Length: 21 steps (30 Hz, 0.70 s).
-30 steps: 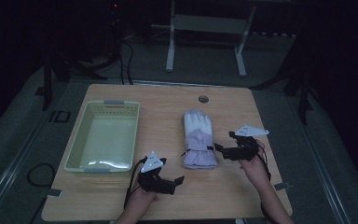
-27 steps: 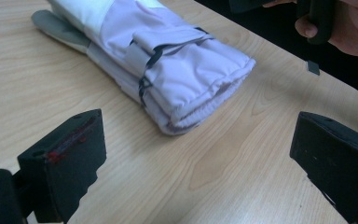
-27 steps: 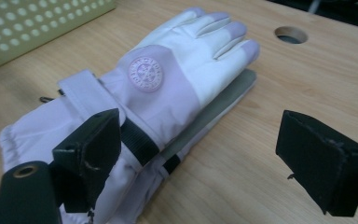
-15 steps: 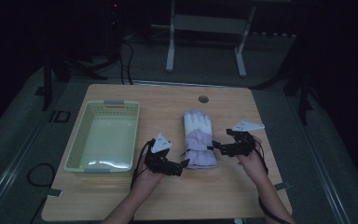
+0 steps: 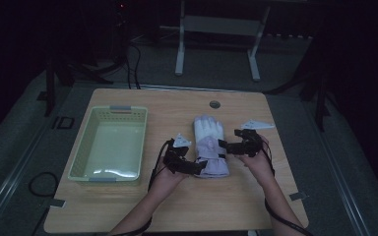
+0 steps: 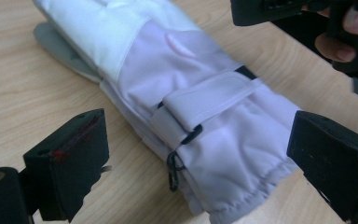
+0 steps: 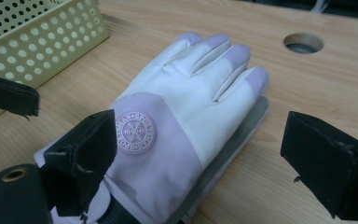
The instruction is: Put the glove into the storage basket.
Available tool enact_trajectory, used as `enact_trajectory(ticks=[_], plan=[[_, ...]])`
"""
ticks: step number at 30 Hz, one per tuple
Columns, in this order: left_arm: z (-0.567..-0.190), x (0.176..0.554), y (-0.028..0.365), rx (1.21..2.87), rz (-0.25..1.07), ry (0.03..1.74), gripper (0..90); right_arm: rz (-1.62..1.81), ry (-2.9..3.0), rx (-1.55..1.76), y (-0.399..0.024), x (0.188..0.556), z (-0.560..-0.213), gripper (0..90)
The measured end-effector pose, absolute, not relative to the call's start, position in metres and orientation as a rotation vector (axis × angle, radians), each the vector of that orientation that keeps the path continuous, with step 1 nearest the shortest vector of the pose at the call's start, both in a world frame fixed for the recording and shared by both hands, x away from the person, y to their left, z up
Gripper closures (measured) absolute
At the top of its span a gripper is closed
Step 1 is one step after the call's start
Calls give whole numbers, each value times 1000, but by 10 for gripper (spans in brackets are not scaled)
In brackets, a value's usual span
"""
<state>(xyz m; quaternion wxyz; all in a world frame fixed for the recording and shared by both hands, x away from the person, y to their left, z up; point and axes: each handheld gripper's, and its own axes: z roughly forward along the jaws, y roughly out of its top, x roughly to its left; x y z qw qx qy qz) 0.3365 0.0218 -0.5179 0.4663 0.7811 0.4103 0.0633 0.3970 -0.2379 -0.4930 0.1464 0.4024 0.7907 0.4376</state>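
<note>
High view: white-and-lilac glove [image 5: 209, 146] lies flat on the wooden table [image 5: 177, 211], fingers pointing away from the person, just right of the pale green basket [image 5: 110, 144] and apart from it. Left gripper [image 5: 197, 168] sits at the glove's cuff corner and right gripper [image 5: 225, 146] at its right edge by the strap; left gripper view has the jaws spread wide on either side of the cuff [image 6: 242, 186], pads off the fabric, having just closed in a little. Right gripper view: jaws spread wide, released, the glove's round snowflake badge [image 7: 134, 132] lying between them, nothing gripped.
</note>
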Motion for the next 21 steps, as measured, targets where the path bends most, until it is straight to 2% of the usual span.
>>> enact_trajectory(ticks=[2,12,14,18,21], plan=[[-522,338,20,1906,116,1051,126,1228,2279,1178,-235,401,-498,132],[-548,336,8,1948,-2,1184,149,1090,2325,1232,-229,411,-529,204],[-554,336,7,1964,-10,1204,152,1060,2380,1266,-228,413,-535,279],[-560,339,7,1971,-43,1227,160,1067,2446,1346,-230,418,-540,318],[-559,340,6,1991,-52,1202,216,1143,2504,1463,-236,423,-546,418]])
